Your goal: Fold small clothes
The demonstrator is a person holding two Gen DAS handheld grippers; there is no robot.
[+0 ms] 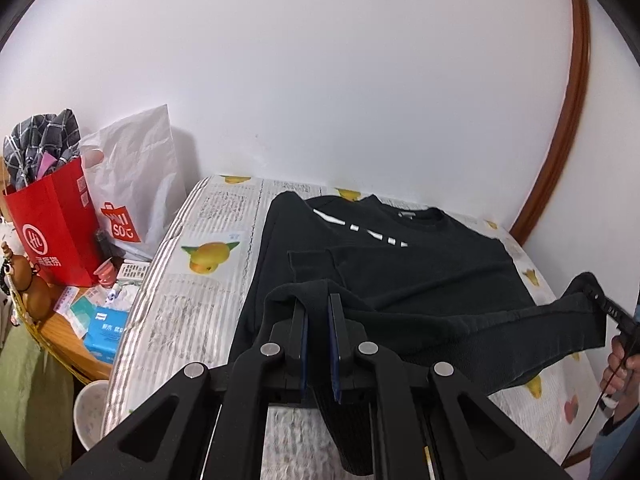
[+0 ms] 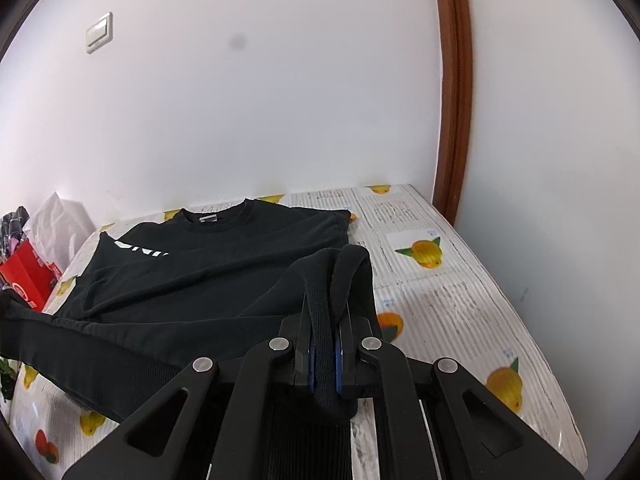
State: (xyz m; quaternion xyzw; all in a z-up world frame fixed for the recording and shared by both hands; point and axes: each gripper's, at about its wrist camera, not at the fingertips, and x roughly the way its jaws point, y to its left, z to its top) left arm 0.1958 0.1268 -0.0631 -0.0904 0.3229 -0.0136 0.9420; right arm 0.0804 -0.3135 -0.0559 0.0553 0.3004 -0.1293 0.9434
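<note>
The black sweatshirt (image 1: 400, 264) lies flat at frame centre on the fruit-print table cover (image 1: 192, 280), collar toward the white wall (image 1: 320, 80). Bare cover shows along its left and right edges. Its near hem is raised: the left gripper (image 1: 318, 308) and the right gripper (image 2: 326, 316) each pinch a hem corner, jaws narrow. Red bag (image 1: 56, 224) at left.

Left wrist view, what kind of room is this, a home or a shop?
Most likely a room in a home. A black sweatshirt lies on a table with a fruit-print cover pushed against a white wall, and a cluttered side table holds shopping bags and tissues.
</note>
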